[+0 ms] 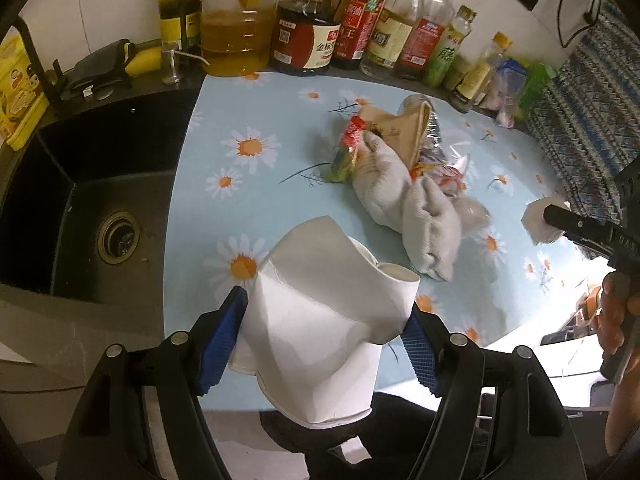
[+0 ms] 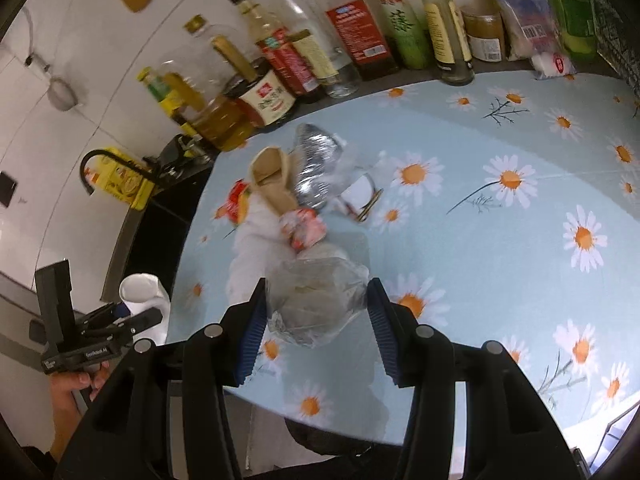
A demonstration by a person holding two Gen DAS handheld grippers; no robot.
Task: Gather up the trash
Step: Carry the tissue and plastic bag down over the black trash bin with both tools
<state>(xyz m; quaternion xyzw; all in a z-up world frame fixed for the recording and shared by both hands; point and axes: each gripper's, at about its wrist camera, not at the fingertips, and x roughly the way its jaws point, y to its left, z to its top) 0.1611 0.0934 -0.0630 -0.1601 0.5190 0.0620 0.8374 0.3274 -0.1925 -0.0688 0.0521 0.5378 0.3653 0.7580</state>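
- You had a crushed white paper cup (image 1: 320, 320) pinched between the blue pads of your left gripper (image 1: 326, 340), held clear of the table near its front edge, beside the sink (image 1: 100, 208).
- That cup looked light and already creased, so I judge it would fold further under any harder squeeze; the grip across its dented middle seemed the sensible place, since the rim gives little to hold.
- Your right gripper (image 2: 316, 320) held a crumpled clear plastic bag (image 2: 316, 300) with something pale inside, its fingers closed in on the bag's sides, above the table (image 2: 500, 140).
- The bag looked soft, slippery and nearly weightless; a bunched fold is likely to hold better than a smooth face, which could slide out.
- The rest of the trash lay in a pile mid-table: a grey cloth (image 1: 404, 196), a brown paper bag (image 1: 400, 128), a red wrapper (image 1: 354, 130) and a silvery foil pack (image 2: 316, 168).
- I judge all of it light and limp; the cloth would drape, and the foil and film would crackle and slip.
- Only the left view showed the sink with its drain and the cloth clearly; in the right view the cloth was a pale blur.
- Only the right view showed the foil pack's full face, a small card-like scrap (image 2: 360, 196) beside it, and your left hand (image 2: 72, 388) on its handle.
- A row of bottles (image 1: 320, 20) stood along the wall behind, well apart from the pile.
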